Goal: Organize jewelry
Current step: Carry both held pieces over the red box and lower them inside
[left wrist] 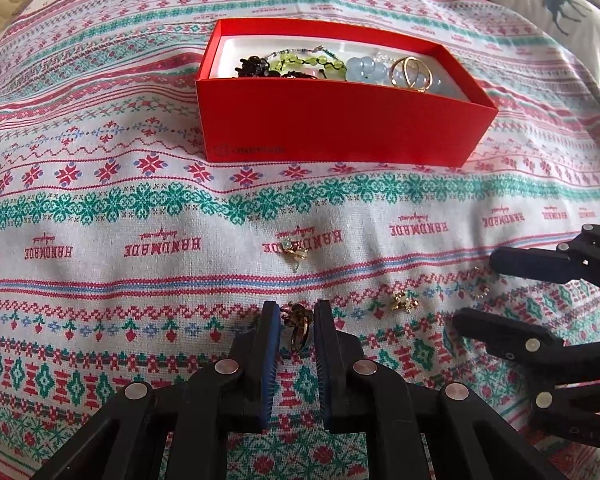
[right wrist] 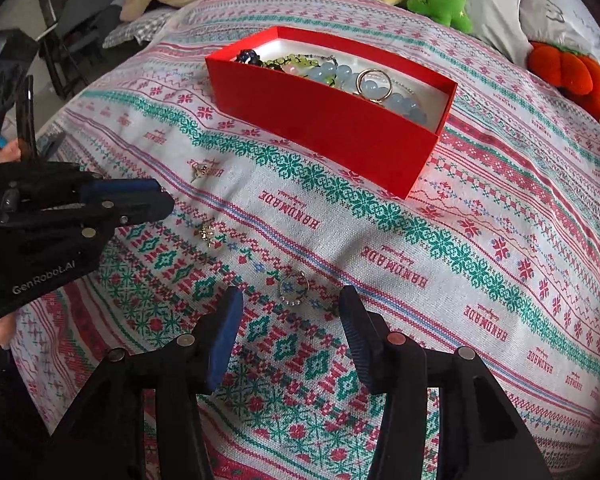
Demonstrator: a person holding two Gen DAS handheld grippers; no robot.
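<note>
Your left hand-held gripper (left wrist: pixel 297 316) is nearly together, its blue ribbed pads clamped on a dark amber ring (left wrist: pixel 299 330) just above the woven patterned bedspread (left wrist: pixel 100 208). Your right hand-held gripper (right wrist: pixel 290 304) stands apart — nothing is pressed between its pads; a thin stone-set ring (right wrist: pixel 294 289) lies on the cloth between the tips. Two small gold earrings (left wrist: pixel 404 302) (left wrist: pixel 294 249) rest nearby. The red cardboard box (left wrist: pixel 340 128) — well beyond — holds glossy beads and gold hoops.
</note>
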